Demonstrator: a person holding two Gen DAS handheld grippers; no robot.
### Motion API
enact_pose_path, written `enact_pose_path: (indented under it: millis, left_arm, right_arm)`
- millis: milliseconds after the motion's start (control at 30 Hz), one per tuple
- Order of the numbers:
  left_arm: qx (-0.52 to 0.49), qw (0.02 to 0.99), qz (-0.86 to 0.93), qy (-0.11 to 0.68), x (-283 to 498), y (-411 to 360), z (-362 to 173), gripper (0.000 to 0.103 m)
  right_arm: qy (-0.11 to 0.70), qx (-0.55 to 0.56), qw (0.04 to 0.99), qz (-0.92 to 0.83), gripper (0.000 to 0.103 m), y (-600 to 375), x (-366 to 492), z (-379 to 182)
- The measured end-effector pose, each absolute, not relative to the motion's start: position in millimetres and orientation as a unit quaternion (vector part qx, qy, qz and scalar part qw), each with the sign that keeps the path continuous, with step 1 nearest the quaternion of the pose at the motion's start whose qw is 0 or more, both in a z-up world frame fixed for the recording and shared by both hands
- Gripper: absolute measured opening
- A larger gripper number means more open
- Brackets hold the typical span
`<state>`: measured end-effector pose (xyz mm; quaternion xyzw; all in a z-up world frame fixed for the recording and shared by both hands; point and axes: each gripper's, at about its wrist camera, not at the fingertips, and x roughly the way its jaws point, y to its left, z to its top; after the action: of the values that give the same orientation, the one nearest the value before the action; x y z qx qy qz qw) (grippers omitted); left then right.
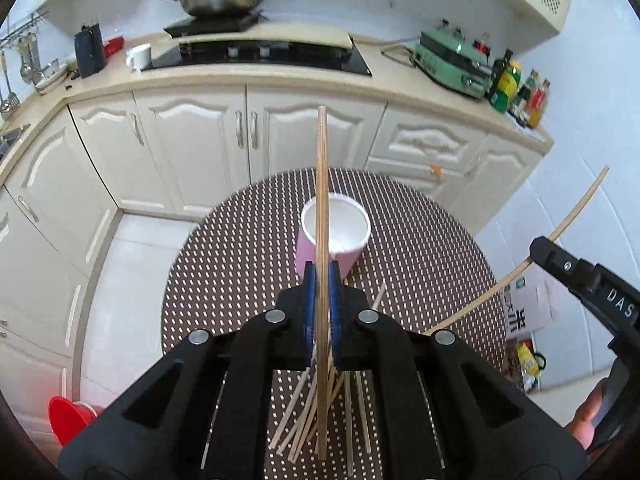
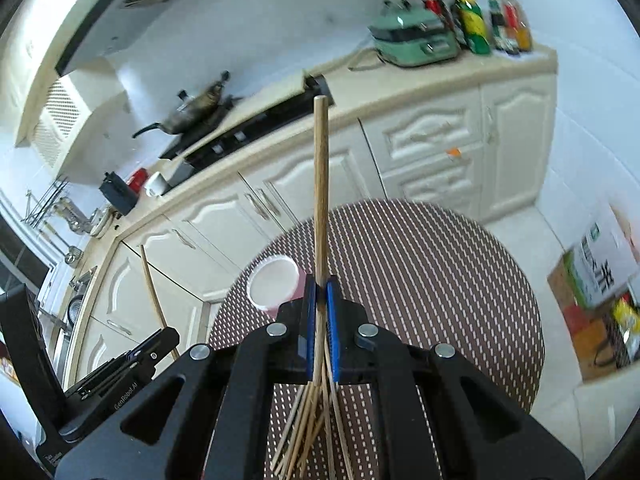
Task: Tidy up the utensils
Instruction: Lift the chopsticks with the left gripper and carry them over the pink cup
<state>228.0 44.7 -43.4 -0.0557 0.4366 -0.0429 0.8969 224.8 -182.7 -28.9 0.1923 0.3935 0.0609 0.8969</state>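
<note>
Chopsticks (image 1: 321, 184), slender pale wood

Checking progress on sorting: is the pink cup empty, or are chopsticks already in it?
Empty. The pink cup shows only its bare white inside; chopsticks lie loose on the table.

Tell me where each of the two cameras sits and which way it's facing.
Left wrist: rides the left tool, looking down along its shut fingers at the chopstick they clamp; the right tool and a hand show.
Right wrist: rides the right tool, shut on another chopstick; the left tool shows lower left.
Shared: pink cup, dotted table, loose chopsticks, kitchen counter.
</note>
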Motion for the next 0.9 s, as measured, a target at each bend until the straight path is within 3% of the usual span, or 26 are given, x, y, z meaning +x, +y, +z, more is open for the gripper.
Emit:
enact_pose_path:
  millis: [533,900]
  left_arm:
    - [-0.079,0.93,-0.026,0.358,278.0,41.6,9.1,0.006]
    - [-0.079,0.945,-0.027,0.318,333.7,37.3,25.0,0.006]
  right_arm:
    - [0.33,0.157,0.923,0.118,0.004,-159.0,283.1,21.3]
    - [0.347,0.136,0.92,0.12,0.004,-145.0,326.7,7.7]
